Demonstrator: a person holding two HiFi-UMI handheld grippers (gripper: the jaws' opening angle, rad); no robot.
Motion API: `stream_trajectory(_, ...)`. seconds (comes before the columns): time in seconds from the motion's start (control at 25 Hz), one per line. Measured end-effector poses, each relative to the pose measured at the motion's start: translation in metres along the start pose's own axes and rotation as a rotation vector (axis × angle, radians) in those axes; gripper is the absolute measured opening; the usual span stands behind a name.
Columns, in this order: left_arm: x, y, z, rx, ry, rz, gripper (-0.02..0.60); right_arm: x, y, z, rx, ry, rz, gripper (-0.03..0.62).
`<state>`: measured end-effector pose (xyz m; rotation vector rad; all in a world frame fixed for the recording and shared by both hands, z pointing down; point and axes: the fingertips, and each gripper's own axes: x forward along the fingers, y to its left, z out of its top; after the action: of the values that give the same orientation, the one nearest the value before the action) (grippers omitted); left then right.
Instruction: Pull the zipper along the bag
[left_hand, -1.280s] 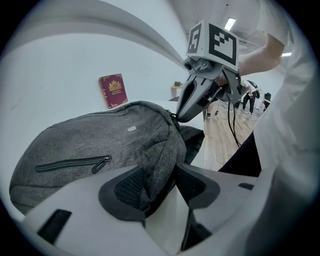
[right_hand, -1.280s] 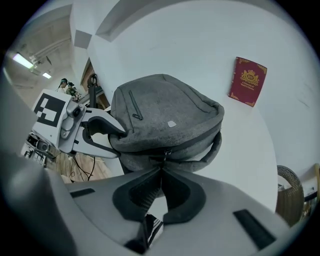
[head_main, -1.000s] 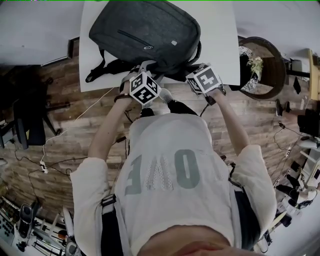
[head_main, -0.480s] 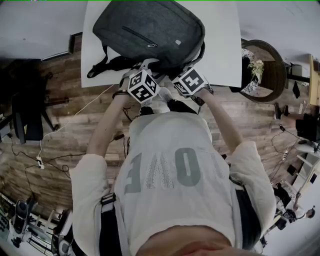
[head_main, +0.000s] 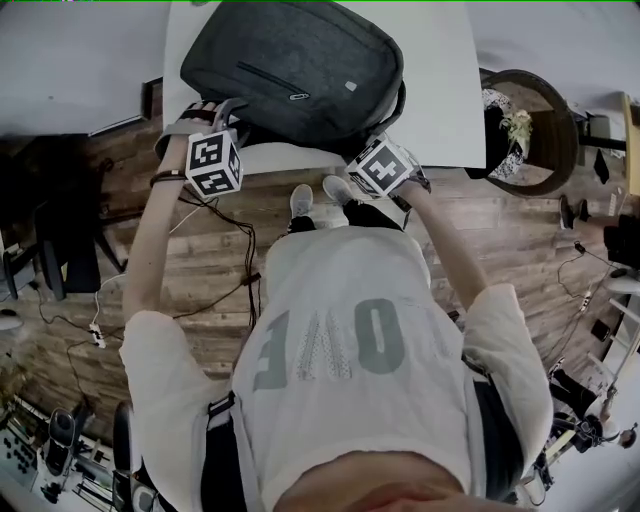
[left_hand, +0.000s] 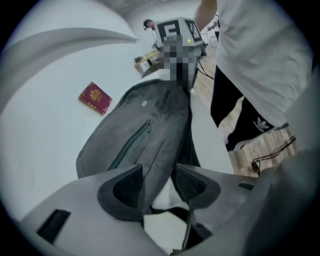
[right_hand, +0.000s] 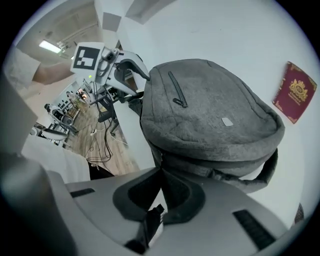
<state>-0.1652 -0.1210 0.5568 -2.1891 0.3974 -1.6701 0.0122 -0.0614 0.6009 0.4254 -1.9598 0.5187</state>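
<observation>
Beyond our jaws a red booklet (right_hand: 295, 92) shows a gold crest, its lettering unreadable. Our left gripper (left_hand: 159, 174) tilts steeply down, jaws part-open astride the bag (head_main: 290, 70) at its corner. Our right gripper (right_hand: 161, 175) has its jaws closed against the bag's near edge.

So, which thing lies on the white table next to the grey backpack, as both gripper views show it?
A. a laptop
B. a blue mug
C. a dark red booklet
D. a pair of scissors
C: a dark red booklet lies flat on the white table, beside the grey backpack and apart from it; no mug, scissors or laptop shows there.
</observation>
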Motion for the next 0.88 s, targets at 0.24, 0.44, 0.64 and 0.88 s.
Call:
stream_trajectory(0.24, 0.011, 0.014, -0.058, 0.150, 0.180, -0.060, 0.203, -0.003, -0.005, -0.005, 0.006, -0.016, 0.009, 0.031)
stream_trajectory(0.44, 0.022, 0.009, -0.053, 0.030, 0.150, -0.094, 0.151, -0.007, -0.018, -0.007, 0.001, -0.022, -0.053, 0.031)
stream_trajectory(0.64, 0.022, -0.009, -0.012, 0.030, 0.102, -0.167, 0.117, -0.025, -0.077, -0.024, 0.027, -0.004, -0.225, 0.031)
stream_trajectory(0.88, 0.034, -0.024, 0.054, -0.096, -0.038, -0.182, 0.097, -0.044, -0.157, -0.040, 0.099, 0.001, -0.385, 0.031)
